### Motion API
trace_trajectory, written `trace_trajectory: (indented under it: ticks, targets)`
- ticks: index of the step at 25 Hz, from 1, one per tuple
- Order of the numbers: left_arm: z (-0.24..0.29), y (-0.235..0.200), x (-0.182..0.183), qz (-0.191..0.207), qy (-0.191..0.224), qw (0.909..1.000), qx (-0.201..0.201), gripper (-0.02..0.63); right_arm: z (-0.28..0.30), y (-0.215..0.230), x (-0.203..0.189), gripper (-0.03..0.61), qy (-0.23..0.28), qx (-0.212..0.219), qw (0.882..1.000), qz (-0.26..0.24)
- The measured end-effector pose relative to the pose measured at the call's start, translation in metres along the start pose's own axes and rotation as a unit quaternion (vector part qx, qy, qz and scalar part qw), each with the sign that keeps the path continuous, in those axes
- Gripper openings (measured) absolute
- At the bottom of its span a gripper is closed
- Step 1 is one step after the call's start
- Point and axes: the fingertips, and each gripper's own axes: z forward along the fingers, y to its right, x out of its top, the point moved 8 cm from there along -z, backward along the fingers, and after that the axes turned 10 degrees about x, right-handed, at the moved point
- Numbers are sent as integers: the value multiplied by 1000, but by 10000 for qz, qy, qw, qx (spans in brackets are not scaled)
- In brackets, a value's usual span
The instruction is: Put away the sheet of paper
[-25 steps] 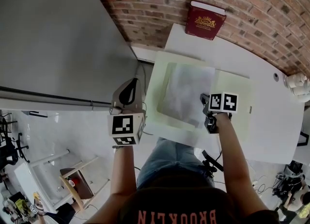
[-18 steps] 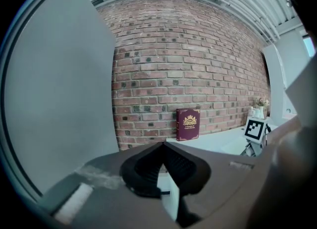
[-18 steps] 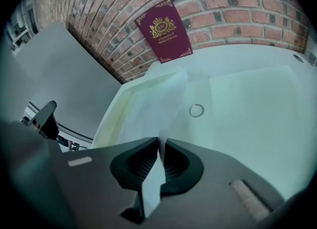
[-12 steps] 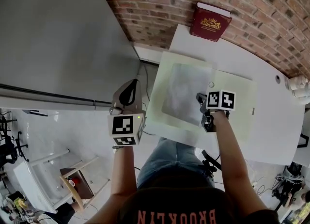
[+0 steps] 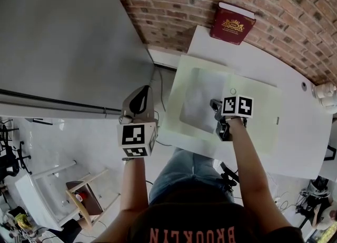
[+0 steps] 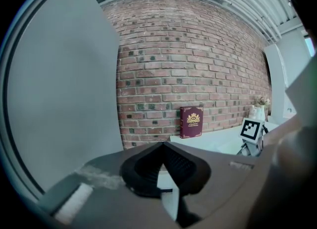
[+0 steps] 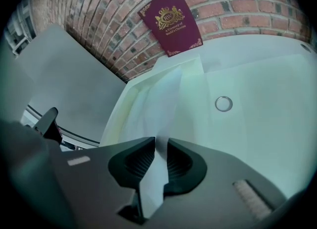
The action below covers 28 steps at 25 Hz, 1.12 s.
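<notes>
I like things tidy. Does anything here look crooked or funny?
One thing: the sheet of paper isn't lying flat in the open folder. One edge curls up between the jaws of the right gripper, which are opening. Nothing looks spilled or broken.

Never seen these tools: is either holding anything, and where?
The right gripper has the near edge of the sheet of paper between its jaws, which are opening. The left gripper is shut, empty.
</notes>
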Motion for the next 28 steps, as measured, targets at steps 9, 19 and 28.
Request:
trace_trajectory:
  ticks: [9,19,28]
  targets:
    - [-5,0,2,65,53,10000,-22,0,4,-10,-3,254,61,102,9998,-129]
    - [-12,11,7,-4,124,9999,-53,0,-12,-11,-4,454,405,-183,9978,-497]
    - [-21,32,19,-25,209,9997,-134,0,-46,-18,-4,242,555,-190,9954,-763]
